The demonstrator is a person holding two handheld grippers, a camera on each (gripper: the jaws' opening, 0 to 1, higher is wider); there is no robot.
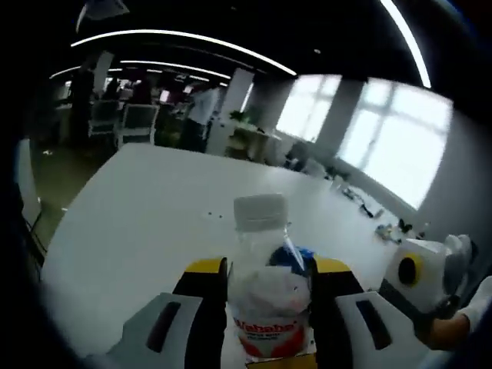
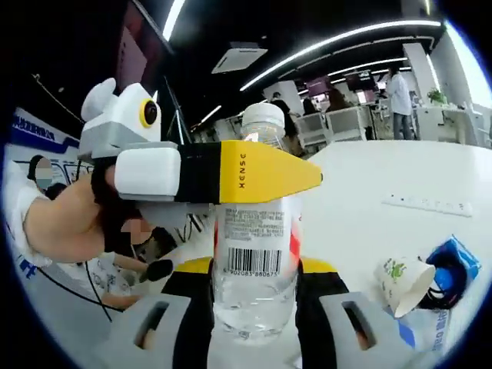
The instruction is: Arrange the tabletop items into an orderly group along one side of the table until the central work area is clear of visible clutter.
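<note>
Bottle (image 2: 254,254) sits pinched between both your grippers: right gripper (image 2: 254,296) low on its body, left gripper (image 2: 238,173) across the label. Farther out, paper cup (image 2: 405,283), blue pack (image 2: 453,265) and power strip (image 2: 427,204) remain loose on the table (image 2: 369,177); most tidying left, I'd judge.

Open office: bright windows (image 1: 400,146), ceiling light strips (image 2: 338,38), white pillar (image 1: 237,92), chairs (image 1: 138,123).

Open white table (image 1: 146,223) beyond the bottle (image 1: 265,284); paper cup (image 2: 405,283) and blue pouch (image 2: 453,265) alongside.
</note>
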